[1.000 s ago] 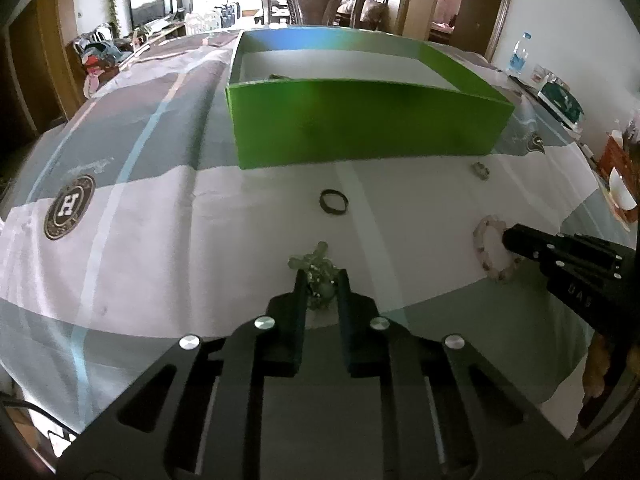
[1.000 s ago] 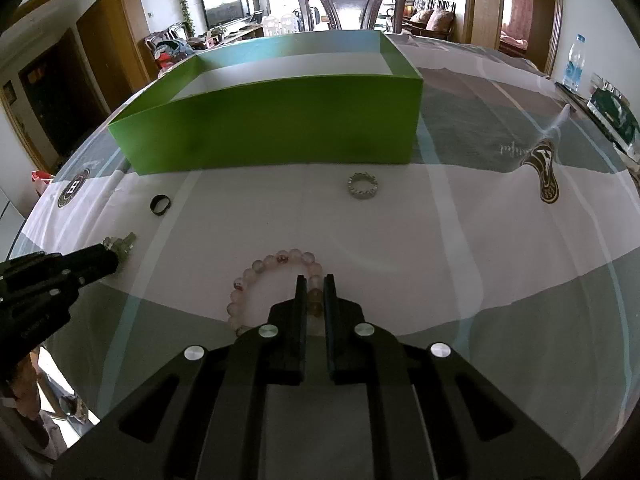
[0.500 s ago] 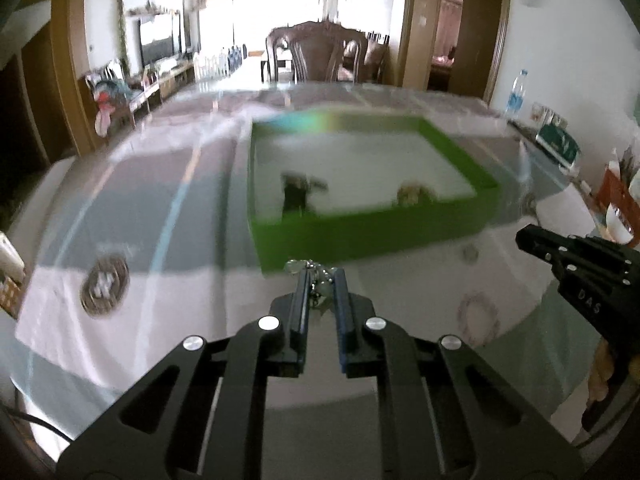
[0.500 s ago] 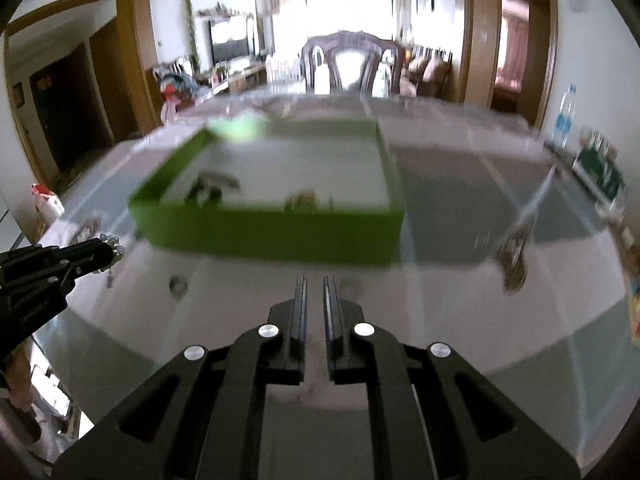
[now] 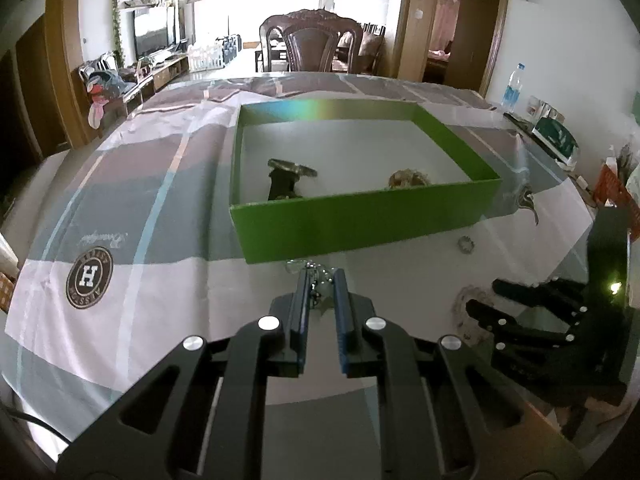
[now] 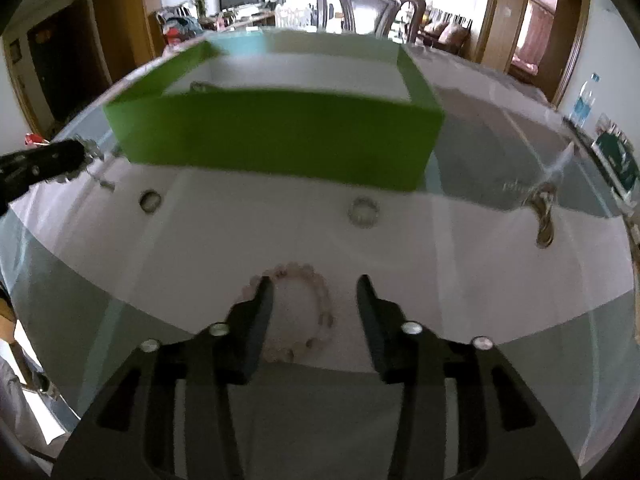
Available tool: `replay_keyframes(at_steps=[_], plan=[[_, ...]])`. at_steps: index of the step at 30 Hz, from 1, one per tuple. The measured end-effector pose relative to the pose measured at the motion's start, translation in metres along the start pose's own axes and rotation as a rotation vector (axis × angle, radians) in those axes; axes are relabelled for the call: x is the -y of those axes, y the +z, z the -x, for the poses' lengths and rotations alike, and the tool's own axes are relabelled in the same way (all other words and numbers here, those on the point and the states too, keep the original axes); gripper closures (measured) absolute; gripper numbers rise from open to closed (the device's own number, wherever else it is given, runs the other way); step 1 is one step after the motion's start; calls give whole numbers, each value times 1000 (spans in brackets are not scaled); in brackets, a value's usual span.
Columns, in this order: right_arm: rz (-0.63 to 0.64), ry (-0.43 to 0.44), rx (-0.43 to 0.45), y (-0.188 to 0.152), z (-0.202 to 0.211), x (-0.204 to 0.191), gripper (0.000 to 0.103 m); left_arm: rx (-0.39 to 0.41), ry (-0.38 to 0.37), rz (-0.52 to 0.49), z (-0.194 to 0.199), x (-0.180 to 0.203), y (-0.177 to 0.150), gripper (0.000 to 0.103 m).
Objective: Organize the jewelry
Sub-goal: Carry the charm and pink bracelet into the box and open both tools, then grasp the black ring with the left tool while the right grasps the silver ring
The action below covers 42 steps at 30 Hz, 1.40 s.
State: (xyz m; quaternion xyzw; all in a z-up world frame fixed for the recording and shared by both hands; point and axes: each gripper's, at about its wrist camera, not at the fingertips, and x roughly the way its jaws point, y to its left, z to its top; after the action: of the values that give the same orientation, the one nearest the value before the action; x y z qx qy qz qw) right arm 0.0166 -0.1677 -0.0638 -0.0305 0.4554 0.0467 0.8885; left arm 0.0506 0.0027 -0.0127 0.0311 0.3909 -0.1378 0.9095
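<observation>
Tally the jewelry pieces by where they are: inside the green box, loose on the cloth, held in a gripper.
Inside the green box: 2
Loose on the cloth: 3
Held in the left gripper: 1
Total: 6

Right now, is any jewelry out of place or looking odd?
Three pieces lie loose on the tablecloth outside the green box: pink bead bracelet, silver ring, dark ring. Nothing looks damaged.
</observation>
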Motion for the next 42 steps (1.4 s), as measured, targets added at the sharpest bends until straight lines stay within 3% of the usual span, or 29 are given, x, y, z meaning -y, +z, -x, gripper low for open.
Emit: replay_keyframes(at_steps=[2, 7, 11, 17, 21, 24, 28, 30, 32, 34, 37, 42], plan=[[5, 17, -8, 1, 1, -1, 95, -5, 4, 4, -2, -2, -1, 91], [8, 25, 24, 9, 10, -5, 95, 4, 11, 3, -2, -3, 4, 91], [7, 11, 132, 40, 41, 0, 95, 35, 20, 4, 6, -6, 20, 91], [74, -21, 315, 106, 82, -5, 95, 88, -2, 1, 1, -6, 72, 91], [56, 0, 319, 142, 63, 4, 95, 81, -21, 22, -25, -6, 103, 91], [22, -7, 266, 155, 29, 13, 95, 43, -11, 8, -55, 1, 112, 91], [-33, -1, 194, 151, -6, 23, 95, -14, -16, 9, -88, 8, 112, 88], [-50, -5, 176, 143, -8, 24, 93, -25, 0, 12, -94, 8, 110, 76], [-61, -1, 180, 136, -2, 28, 78, -18, 7, 6, -90, 6, 107, 67], [-67, -6, 203, 124, 13, 33, 70, 1, 23, -1, -78, 2, 100, 63], [-77, 6, 211, 96, 36, 44, 68, 28, 19, -9, -51, -2, 81, 58], [-139, -6, 175, 58, 44, 64, 53, 1, 41, -38, -32, -1, 39, 55]])
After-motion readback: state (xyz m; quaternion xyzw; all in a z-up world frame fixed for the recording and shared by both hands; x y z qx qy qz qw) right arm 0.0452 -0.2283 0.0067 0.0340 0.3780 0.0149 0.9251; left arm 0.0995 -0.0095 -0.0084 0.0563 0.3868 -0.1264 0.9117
